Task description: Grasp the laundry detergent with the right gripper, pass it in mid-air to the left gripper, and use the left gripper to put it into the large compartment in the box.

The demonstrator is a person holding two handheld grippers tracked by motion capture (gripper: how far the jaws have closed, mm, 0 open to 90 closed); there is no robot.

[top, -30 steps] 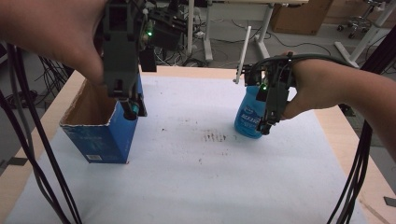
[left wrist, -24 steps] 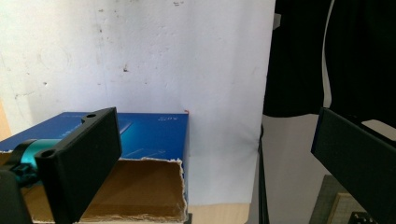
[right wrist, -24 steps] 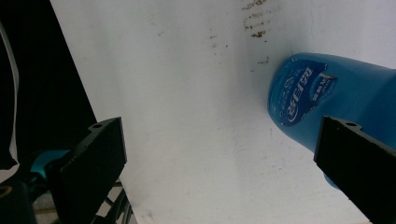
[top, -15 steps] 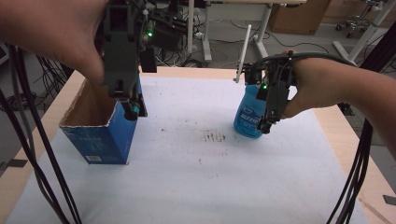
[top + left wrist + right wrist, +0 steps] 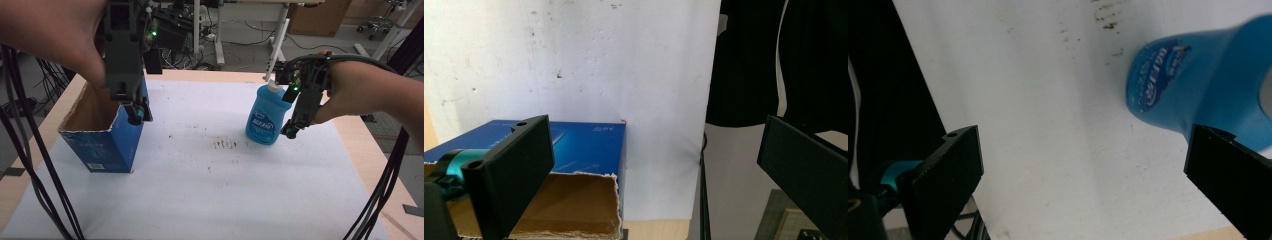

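Note:
A blue open-topped cardboard box (image 5: 112,147) stands at the left of the white sheet. My left gripper (image 5: 135,114) hangs over the box's right rim. In the left gripper view its jaws (image 5: 659,172) stand wide open with nothing between them, above the box (image 5: 579,142) and its brown inside. A blue bottle (image 5: 265,119) with a white cap stands upright at the right. My right gripper (image 5: 291,131) is beside it, touching or nearly touching its right side. In the right gripper view the gripper (image 5: 1088,175) is open and the bottle (image 5: 1193,85) lies past one jaw, not held.
A white sheet (image 5: 215,190) covers the wooden table (image 5: 370,160); it has dark smudges (image 5: 225,145) near the middle. Black cables (image 5: 30,165) hang along both sides. Desk legs and floor clutter lie beyond the far edge.

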